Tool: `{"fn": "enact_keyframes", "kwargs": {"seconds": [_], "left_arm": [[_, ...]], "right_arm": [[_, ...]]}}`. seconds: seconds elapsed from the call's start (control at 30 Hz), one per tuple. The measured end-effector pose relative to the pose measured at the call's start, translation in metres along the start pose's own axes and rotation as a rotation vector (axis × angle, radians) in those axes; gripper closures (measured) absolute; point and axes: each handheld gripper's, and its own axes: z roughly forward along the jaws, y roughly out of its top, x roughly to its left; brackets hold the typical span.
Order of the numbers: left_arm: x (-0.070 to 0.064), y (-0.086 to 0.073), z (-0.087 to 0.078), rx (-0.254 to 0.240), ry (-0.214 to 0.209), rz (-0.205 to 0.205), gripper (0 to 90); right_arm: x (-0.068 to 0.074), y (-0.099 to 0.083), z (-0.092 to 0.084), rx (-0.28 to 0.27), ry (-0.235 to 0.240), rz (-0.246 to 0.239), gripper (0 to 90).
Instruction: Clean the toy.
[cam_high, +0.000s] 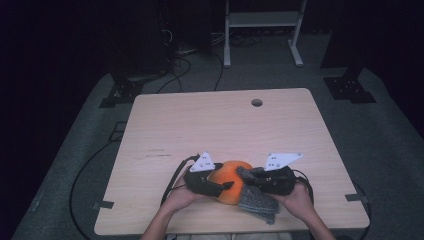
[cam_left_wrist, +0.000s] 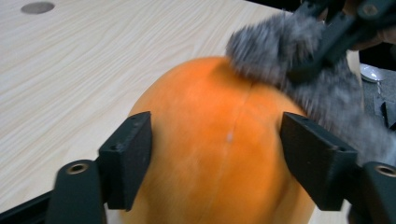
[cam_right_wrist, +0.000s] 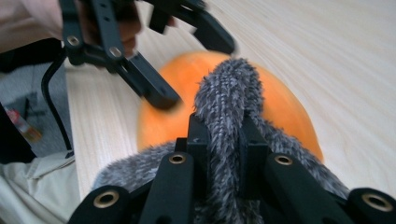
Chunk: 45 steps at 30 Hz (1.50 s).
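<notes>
Orange fruit: a smooth, round orange thing, like a small pumpkin or persimmon (cam_high: 227, 182), sits in the lower middle of the high view, on the table near its front edge. In the left gripper view (cam_left_wrist: 219, 154) it takes up the centre and bottom of the frame, with a faint seam running down it.

Grey cloth: a fuzzy grey cloth (cam_high: 260, 200) lies draped over the fruit's right side in the high view and trails down to the table just beside it. In the right gripper view (cam_right_wrist: 229, 102) a fold of it stands up in mid-frame and rests on the fruit.

Right gripper: (cam_right_wrist: 223, 140) its jaws are pinched tight on that fold of cloth, fibres squeezed between them. High view: lower right of centre (cam_high: 257, 179).

Left gripper: (cam_left_wrist: 215, 154) its jaws stand part-way apart, one on each side of the fruit, with their inner faces at its skin. Whether they press I cannot tell. High view: left of the fruit (cam_high: 222, 186).

Hands: the person's left hand (cam_high: 181, 196) and right hand (cam_high: 298, 196) come in from the bottom edge.

Table: pale wood (cam_high: 200, 125), with a round hole (cam_high: 257, 102) at upper right of its top.
</notes>
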Motion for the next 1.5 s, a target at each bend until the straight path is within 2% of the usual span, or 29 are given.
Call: {"fn": "enact_keyframes", "kwargs": {"seconds": [0.03, 0.07, 0.13, 0.17, 0.27, 0.33, 0.37, 0.47, 0.53, 0.57, 0.67, 0.7, 0.77, 0.8, 0.87, 0.93, 0.97, 1.0, 1.03, 1.1, 1.17, 1.23, 1.27, 1.33, 1.4, 1.47, 1.5], "left_arm": [[0.002, -0.002, -0.001, 0.001, 0.002, -0.012, 28.1], [0.005, -0.004, -0.003, 0.003, 0.005, -0.024, 28.7], [0.007, -0.006, -0.003, 0.001, 0.008, -0.035, 29.1], [0.008, -0.007, -0.003, 0.003, 0.014, -0.036, 29.3], [0.01, -0.008, -0.003, 0.001, 0.012, -0.05, 29.6], [0.011, -0.009, -0.005, 0.003, 0.008, -0.048, 29.6], [0.012, -0.009, -0.005, 0.003, 0.005, -0.046, 29.7], [0.013, -0.011, -0.007, -0.005, 0.001, -0.058, 29.7], [0.013, -0.011, -0.006, -0.005, -0.002, -0.057, 29.7], [0.012, -0.011, -0.005, -0.003, -0.002, -0.052, 29.8], [0.009, -0.01, -0.004, 0.003, 0.004, -0.038, 30.1], [0.009, -0.01, -0.004, 0.004, 0.004, -0.035, 30.2], [0.009, -0.01, -0.004, 0.004, -0.003, -0.033, 30.2], [0.007, -0.009, -0.004, 0.004, -0.02, -0.022, 29.9], [0.007, -0.007, -0.004, 0.0, -0.046, -0.019, 25.5], [0.012, -0.005, -0.001, 0.01, -0.085, -0.061, 18.1], [0.015, -0.005, 0.001, 0.012, -0.087, -0.08, 16.3], [0.015, -0.005, 0.003, 0.008, -0.08, -0.091, 16.3], [0.013, -0.005, 0.005, 0.011, -0.059, -0.079, 17.4], [0.004, -0.002, 0.007, 0.007, 0.03, 0.006, 28.3], [-0.004, 0.002, 0.008, -0.032, 0.136, 0.071, 36.5], [-0.009, 0.003, 0.01, -0.078, 0.217, 0.104, 38.6], [-0.01, 0.003, 0.011, -0.083, 0.226, 0.107, 38.4], [-0.011, 0.003, 0.01, -0.07, 0.179, 0.1, 34.2], [-0.009, 0.005, 0.005, -0.054, 0.114, 0.085, 26.4], [-0.002, 0.007, 0.0, -0.07, 0.033, 0.005, 18.6], [0.002, 0.008, -0.001, -0.071, 0.012, -0.034, 16.3]], "right_arm": [[-0.004, -0.003, -0.001, 0.005, -0.002, 0.019, 78.0], [-0.011, -0.009, -0.003, 0.028, -0.026, 0.052, 78.0], [-0.012, -0.012, -0.005, 0.038, -0.032, 0.058, 78.0], [-0.01, -0.01, -0.006, 0.022, -0.02, 0.058, 77.9], [0.003, -0.001, -0.005, -0.032, 0.049, 0.018, 77.7], [0.009, 0.001, 0.002, -0.02, 0.052, -0.018, 77.4], [0.008, 0.0, 0.004, -0.011, 0.053, -0.017, 77.4], [-0.002, -0.006, 0.003, 0.004, 0.045, 0.023, 77.6], [-0.011, -0.011, 0.002, 0.031, 0.018, 0.072, 77.6], [-0.015, -0.014, 0.002, 0.049, 0.024, 0.1, 77.6], [-0.02, -0.016, 0.001, 0.078, -0.012, 0.117, 77.7], [-0.02, -0.015, -0.001, 0.069, -0.017, 0.118, 77.7], [-0.018, -0.011, -0.004, 0.003, 0.015, 0.128, 77.7], [-0.016, -0.007, -0.005, -0.017, 0.024, 0.126, 77.6], [-0.013, -0.003, -0.001, -0.015, 0.02, 0.109, 77.2], [-0.013, -0.003, 0.003, -0.016, 0.03, 0.104, 77.1], [-0.014, -0.003, 0.003, -0.023, 0.034, 0.107, 77.0], [-0.014, -0.002, 0.003, -0.027, 0.035, 0.114, 77.0], [-0.014, -0.001, 0.004, -0.029, 0.03, 0.115, 77.0], [-0.015, 0.001, 0.006, -0.022, 0.009, 0.108, 77.0], [-0.018, 0.002, 0.006, -0.028, -0.018, 0.116, 77.0], [-0.021, 0.003, 0.004, -0.046, -0.041, 0.125, 76.9], [-0.023, 0.003, 0.003, -0.055, -0.04, 0.132, 76.9], [-0.023, 0.002, 0.006, -0.048, -0.035, 0.13, 76.9], [-0.019, -0.001, 0.009, -0.01, -0.04, 0.094, 76.9], [-0.015, -0.003, 0.01, 0.002, -0.026, 0.068, 77.1], [-0.012, -0.003, 0.011, 0.004, -0.021, 0.058, 77.0]]}}
